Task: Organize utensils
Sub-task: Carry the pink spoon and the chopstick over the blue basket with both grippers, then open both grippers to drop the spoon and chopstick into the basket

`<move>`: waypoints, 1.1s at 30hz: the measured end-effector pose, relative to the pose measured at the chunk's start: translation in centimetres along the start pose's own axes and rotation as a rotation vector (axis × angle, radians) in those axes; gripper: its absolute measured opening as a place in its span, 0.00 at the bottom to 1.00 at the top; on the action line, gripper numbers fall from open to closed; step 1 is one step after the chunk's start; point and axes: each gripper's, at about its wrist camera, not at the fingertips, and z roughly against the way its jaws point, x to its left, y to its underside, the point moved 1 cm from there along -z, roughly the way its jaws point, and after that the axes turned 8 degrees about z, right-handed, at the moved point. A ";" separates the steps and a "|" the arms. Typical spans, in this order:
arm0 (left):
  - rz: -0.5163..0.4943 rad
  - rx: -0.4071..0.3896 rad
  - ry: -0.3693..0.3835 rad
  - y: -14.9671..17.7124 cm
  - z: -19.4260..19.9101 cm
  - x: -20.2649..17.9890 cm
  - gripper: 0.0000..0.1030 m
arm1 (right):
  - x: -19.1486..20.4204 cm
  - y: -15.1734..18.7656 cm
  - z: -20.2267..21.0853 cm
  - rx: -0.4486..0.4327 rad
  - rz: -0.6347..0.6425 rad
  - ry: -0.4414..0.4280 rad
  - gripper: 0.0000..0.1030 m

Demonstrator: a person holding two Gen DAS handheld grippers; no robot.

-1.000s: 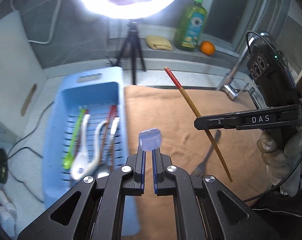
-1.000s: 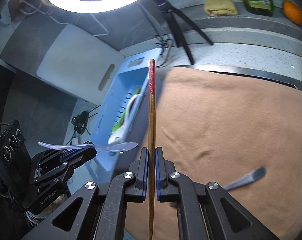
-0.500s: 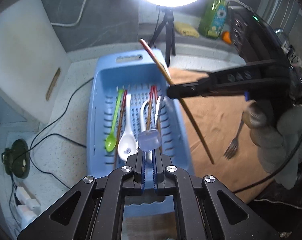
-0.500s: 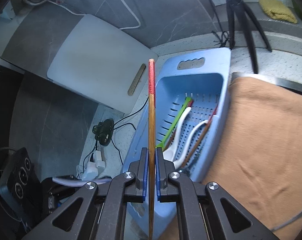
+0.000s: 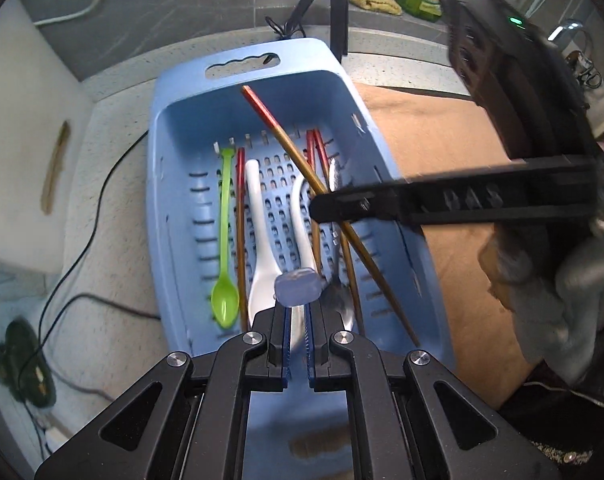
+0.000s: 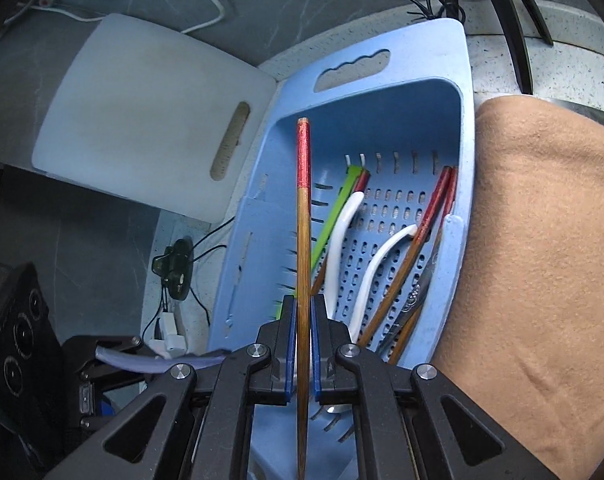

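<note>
Over the blue basket [image 5: 261, 92] I see my right gripper [image 6: 302, 344] clamped on a red-tipped chopstick [image 6: 303, 240] and my left gripper [image 5: 297, 320] clamped on a translucent spoon [image 5: 297, 286] (bowl end up).

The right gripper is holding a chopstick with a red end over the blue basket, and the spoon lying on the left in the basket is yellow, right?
Almost. The spoon lying on the left in the blue basket is green, not yellow, as the left wrist view shows. The rest holds: the right gripper is shut on the chopstick with a red end, over the basket.
</note>
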 end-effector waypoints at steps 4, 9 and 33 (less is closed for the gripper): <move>0.012 0.015 -0.001 -2.0 -1.8 0.4 0.13 | -0.8 -0.7 0.5 -0.010 0.008 0.023 0.09; 0.028 -0.003 -0.032 -4.2 -2.8 1.2 0.15 | -1.5 -1.6 1.9 -0.039 0.008 0.036 0.13; 0.063 -0.115 -0.074 -7.3 1.7 0.9 0.16 | -1.7 -0.9 7.8 -0.109 0.032 0.046 0.13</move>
